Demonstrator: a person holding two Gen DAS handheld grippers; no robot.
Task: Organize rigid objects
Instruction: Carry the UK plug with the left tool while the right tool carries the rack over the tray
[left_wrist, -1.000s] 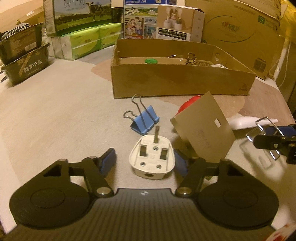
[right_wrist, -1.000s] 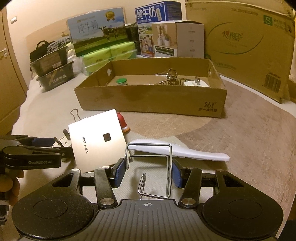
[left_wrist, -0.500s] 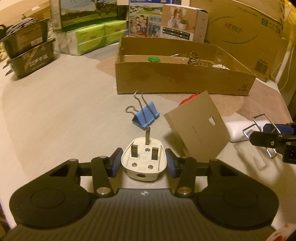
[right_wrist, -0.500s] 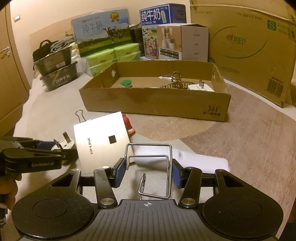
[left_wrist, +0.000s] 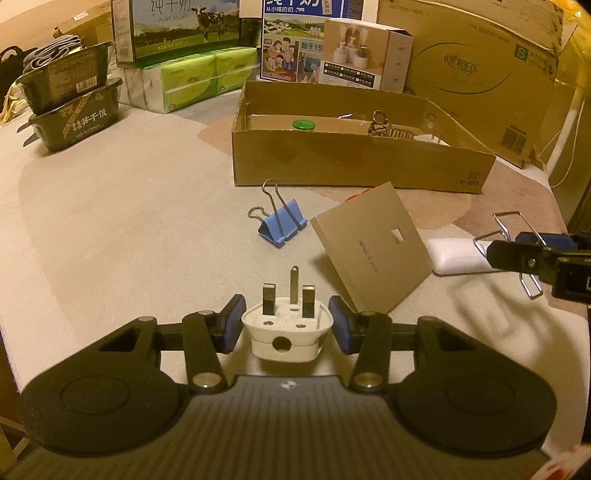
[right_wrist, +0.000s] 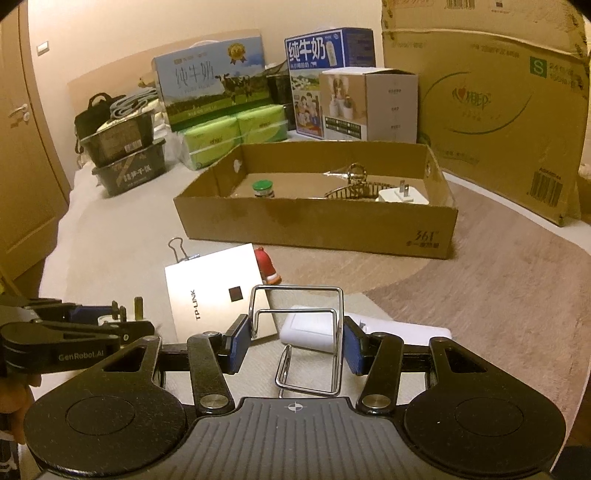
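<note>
White plug (left_wrist: 286, 330) is clamped in the left hand-held gripper (left_wrist: 285, 325), a wire rack (right_wrist: 295, 332) in the right hand-held gripper (right_wrist: 293, 341), both likely bound for the cardboard box (left_wrist: 362, 162) at twelve o'clock.

The right gripper (right_wrist: 293, 341) clamps a wire rack (right_wrist: 301, 332) before the cardboard box (right_wrist: 317, 225).

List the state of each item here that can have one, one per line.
left gripper: shut on white plug, lifted, pins up
right gripper: shut on wire holder
cardboard box: open-topped, partly filled
blue binder clip: lying on the mat, handles raised
TP-LINK panel: lying flat
</note>
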